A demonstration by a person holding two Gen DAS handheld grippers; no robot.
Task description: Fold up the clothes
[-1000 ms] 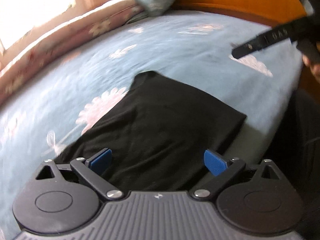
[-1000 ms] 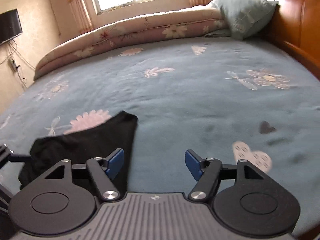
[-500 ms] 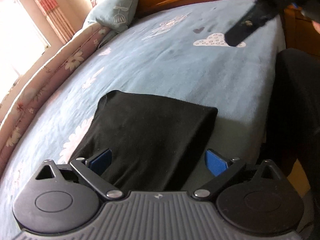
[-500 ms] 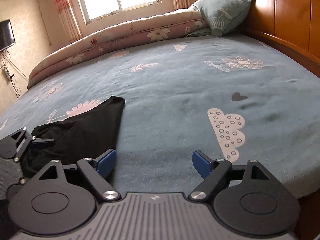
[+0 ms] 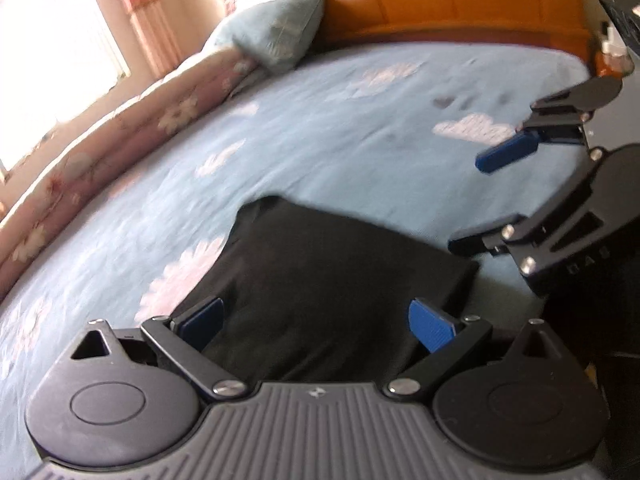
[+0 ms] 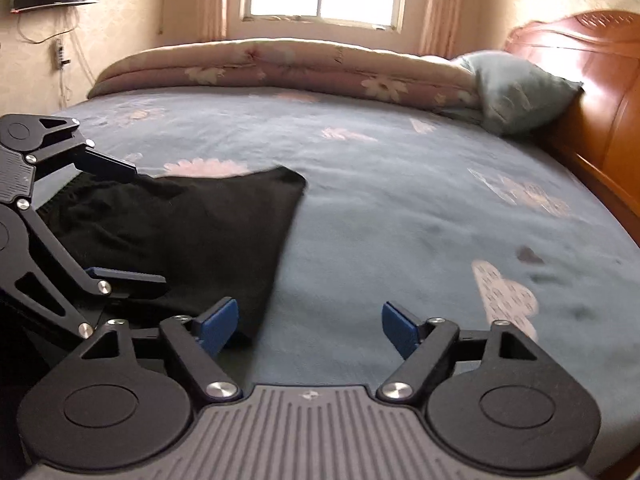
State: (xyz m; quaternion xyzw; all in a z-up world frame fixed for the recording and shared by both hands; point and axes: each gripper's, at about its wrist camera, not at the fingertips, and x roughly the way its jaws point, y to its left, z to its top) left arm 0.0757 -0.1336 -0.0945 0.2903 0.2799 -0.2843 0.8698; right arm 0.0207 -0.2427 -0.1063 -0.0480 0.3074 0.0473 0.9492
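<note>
Black garment (image 5: 328, 280), folded into a flat block, lies on the blue patterned bed (image 6: 400, 208) near its front edge. Left gripper (image 5: 316, 322) hovers over it, jaws wide, gripping nothing. Right gripper (image 6: 310, 322), beside the garment's corner, has jaws closing over bare sheet.

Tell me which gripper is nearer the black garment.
Left. The left gripper hangs directly over the black garment, open jaws straddling it. The right gripper, jaws closing on nothing, sits beside its near corner, mostly over the blue sheet.
</note>
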